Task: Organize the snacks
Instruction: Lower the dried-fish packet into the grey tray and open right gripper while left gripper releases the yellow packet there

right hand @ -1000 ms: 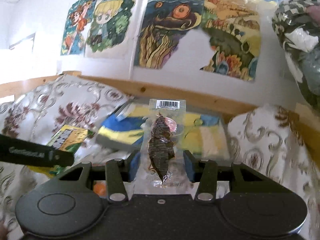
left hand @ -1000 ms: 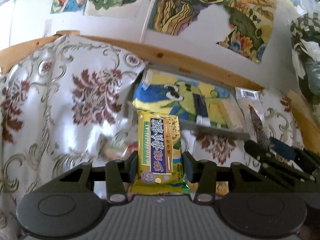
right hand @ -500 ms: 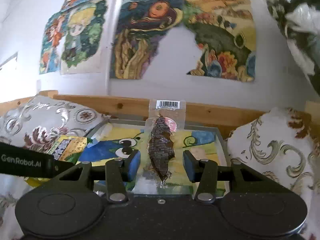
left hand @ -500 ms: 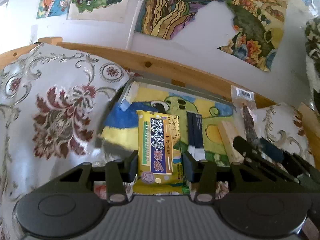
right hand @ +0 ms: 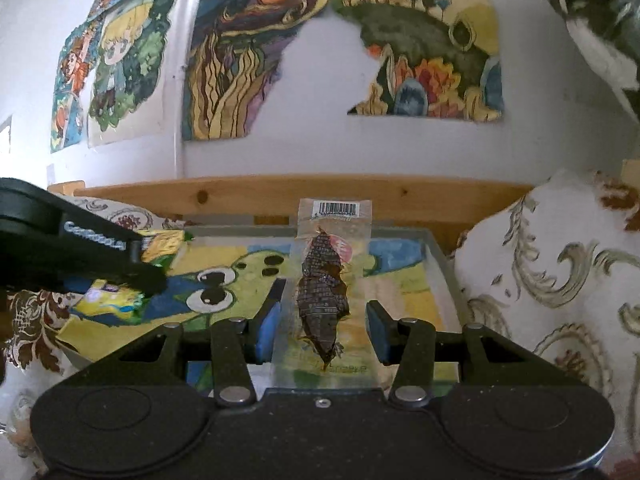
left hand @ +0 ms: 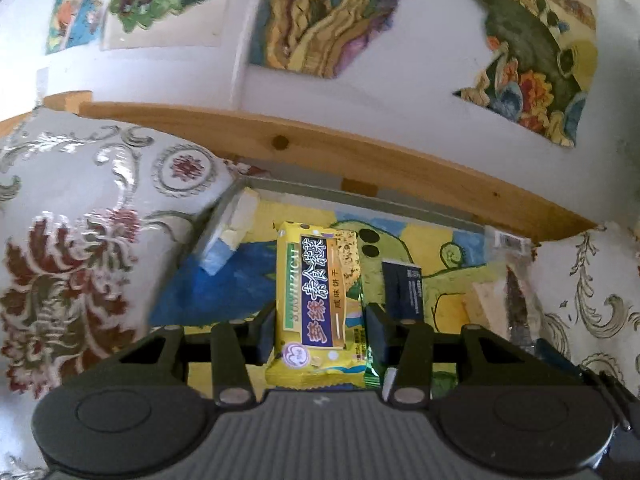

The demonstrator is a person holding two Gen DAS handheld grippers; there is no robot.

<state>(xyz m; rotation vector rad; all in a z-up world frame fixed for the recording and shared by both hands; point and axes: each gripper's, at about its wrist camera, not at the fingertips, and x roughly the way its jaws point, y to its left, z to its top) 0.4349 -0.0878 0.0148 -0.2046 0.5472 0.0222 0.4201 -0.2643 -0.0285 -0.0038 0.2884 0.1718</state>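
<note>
My left gripper (left hand: 320, 332) is shut on a yellow biscuit packet (left hand: 316, 300) with blue lettering, holding it upright over a shallow grey tray (left hand: 360, 196) whose floor bears a painted green cartoon. A dark blue packet (left hand: 402, 290) lies in the tray just right of it. My right gripper (right hand: 320, 328) is shut on a clear packet (right hand: 324, 280) holding a dark brown dried snack, above the right half of the tray (right hand: 440, 256). In the right wrist view, the left gripper (right hand: 100, 256) and its yellow packet (right hand: 160, 240) hang over the tray's left side.
Floral cushions press against the tray on the left (left hand: 80, 240) and on the right (right hand: 560, 272). A wooden rail (left hand: 360, 160) runs behind it, under a white wall with painted pictures (right hand: 240, 60). A pale block (left hand: 236, 220) leans in the tray's left corner.
Both grippers have moved forward with their packets, from beside the cushions to over the painted tray. The tray now fills more of both views.
</note>
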